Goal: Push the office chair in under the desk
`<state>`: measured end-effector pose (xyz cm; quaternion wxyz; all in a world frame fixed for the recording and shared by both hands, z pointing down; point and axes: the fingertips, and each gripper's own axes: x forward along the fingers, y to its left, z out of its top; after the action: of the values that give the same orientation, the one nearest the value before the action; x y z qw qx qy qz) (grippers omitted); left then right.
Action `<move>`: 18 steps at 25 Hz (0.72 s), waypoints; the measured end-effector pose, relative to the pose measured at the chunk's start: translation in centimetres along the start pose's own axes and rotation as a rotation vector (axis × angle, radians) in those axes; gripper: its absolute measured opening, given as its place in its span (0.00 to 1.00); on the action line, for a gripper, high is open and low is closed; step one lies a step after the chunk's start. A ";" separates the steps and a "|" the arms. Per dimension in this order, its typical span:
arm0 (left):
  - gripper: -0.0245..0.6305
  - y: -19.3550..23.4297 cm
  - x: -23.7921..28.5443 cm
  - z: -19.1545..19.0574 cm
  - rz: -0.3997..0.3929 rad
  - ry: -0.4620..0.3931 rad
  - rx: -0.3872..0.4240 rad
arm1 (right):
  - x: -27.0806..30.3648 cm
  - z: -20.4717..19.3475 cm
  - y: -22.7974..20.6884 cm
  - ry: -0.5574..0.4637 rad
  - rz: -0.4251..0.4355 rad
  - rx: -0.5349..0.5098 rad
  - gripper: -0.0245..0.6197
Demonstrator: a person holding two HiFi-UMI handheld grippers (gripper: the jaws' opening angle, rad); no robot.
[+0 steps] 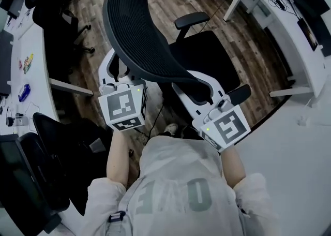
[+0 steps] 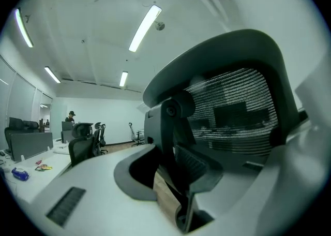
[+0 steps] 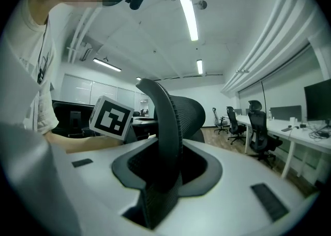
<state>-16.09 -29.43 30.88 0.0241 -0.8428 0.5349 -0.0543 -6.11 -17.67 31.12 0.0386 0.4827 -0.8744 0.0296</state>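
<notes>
The office chair (image 1: 207,54) stands on the wood floor with its black mesh backrest (image 1: 139,38) towards me and its seat towards the white desk (image 1: 289,28) at the upper right. My left gripper (image 1: 118,72) is shut on the backrest's left edge. In the left gripper view the backrest's frame (image 2: 170,121) fills the gap of the left gripper (image 2: 176,178). My right gripper (image 1: 199,91) is shut on the backrest's lower right edge. In the right gripper view the mesh rim (image 3: 170,126) runs up from between the jaws of the right gripper (image 3: 165,178).
A second white desk (image 1: 31,48) with small items runs along the left, with other black chairs (image 1: 51,2) beside it and one (image 1: 57,162) close at my left. Cables lie on the right desk. The person's torso (image 1: 176,188) fills the bottom.
</notes>
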 end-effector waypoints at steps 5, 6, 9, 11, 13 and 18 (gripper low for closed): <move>0.21 -4.0 3.9 0.6 -0.042 -0.005 0.001 | -1.1 -0.2 -5.3 0.021 -0.037 -0.021 0.22; 0.21 -5.1 4.8 0.8 -0.051 -0.009 0.000 | -1.5 -0.1 -6.4 0.023 -0.041 -0.028 0.22; 0.21 -8.3 7.8 1.4 -0.070 -0.019 0.001 | -2.6 0.0 -10.1 0.036 -0.049 -0.035 0.22; 0.20 -10.3 9.8 1.7 -0.073 -0.018 0.006 | -3.1 -0.2 -12.9 0.045 -0.046 -0.036 0.21; 0.21 -12.4 11.9 1.7 -0.081 -0.016 0.010 | -3.7 -0.4 -15.7 0.055 -0.046 -0.042 0.21; 0.21 -17.9 17.4 2.4 -0.114 -0.012 0.021 | -5.4 -0.9 -23.1 0.062 -0.045 -0.042 0.21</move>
<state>7.60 -37.60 31.41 0.0331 -0.8720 0.4852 -0.0560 16.38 -25.32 31.81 0.0766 0.5003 -0.8621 0.0253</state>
